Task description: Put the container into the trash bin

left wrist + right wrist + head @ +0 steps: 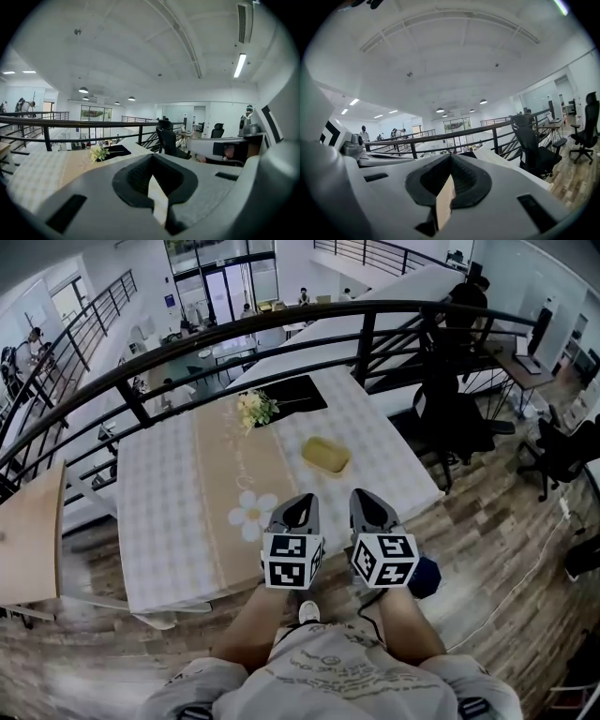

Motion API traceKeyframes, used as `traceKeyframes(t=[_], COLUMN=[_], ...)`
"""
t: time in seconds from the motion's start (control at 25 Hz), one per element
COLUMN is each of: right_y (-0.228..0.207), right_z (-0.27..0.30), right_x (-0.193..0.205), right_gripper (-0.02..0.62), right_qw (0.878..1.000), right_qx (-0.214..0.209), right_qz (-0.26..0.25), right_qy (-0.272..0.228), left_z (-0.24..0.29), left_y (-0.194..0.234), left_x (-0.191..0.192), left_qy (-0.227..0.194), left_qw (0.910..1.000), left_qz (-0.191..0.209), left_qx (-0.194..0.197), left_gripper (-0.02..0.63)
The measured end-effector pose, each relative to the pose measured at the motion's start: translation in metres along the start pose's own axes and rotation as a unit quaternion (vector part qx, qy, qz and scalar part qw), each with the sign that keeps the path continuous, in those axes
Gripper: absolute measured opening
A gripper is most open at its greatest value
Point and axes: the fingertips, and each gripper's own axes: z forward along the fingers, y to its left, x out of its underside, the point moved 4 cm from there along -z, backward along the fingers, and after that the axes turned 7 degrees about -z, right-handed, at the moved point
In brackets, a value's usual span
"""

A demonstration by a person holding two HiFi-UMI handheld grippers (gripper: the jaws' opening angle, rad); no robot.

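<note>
Open tablecloth (178, 493) around the container (325, 455); flowers (256, 409), railing (365, 338) well beyond.

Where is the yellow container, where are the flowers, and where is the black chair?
yellow container (325, 455): head view, middle of its top.
flowers (255, 409): head view, on the pale blossoms.
black chair (448, 418): head view, on its backrest.

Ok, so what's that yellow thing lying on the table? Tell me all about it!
It is a small yellow container, shallow, with rounded corners and a raised rim; it looks like plastic. It lies flat and a bit askew on the white chequered tablecloth, right of the beige runner and nearer than the black mat. Only the cloth touches it. Whether anything is inside is too small to tell.
</note>
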Motion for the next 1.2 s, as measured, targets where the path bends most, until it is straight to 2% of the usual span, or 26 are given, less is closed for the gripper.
traceKeyframes(t=[0.2,0.48,0.88,1.2], right_y=[-0.015,-0.040,-0.079,-0.094], right_z=[0.030,0.058,0.126,0.169], right_x=[-0.005,0.009,0.045,0.088], right_gripper=[0.002,0.003,0.003,0.003], right_qw=[1.000,0.999,0.992,0.975], right_qx=[-0.003,-0.014,-0.076,-0.131], right_qz=[0.009,0.005,-0.026,-0.075], right_qy=[0.010,0.040,0.101,0.165], left_z=[0.029,0.065,0.127,0.142], left_y=[0.014,0.017,0.032,0.042], left_x=[-0.012,-0.010,0.005,0.019], left_qy=[0.013,0.030,0.055,0.069], left_qw=[0.9999,0.9994,0.9953,0.9882], left_qz=[-0.001,-0.007,-0.040,-0.066], left_qx=[-0.006,-0.012,-0.069,-0.119], left_gripper=[0.006,0.006,0.005,0.006])
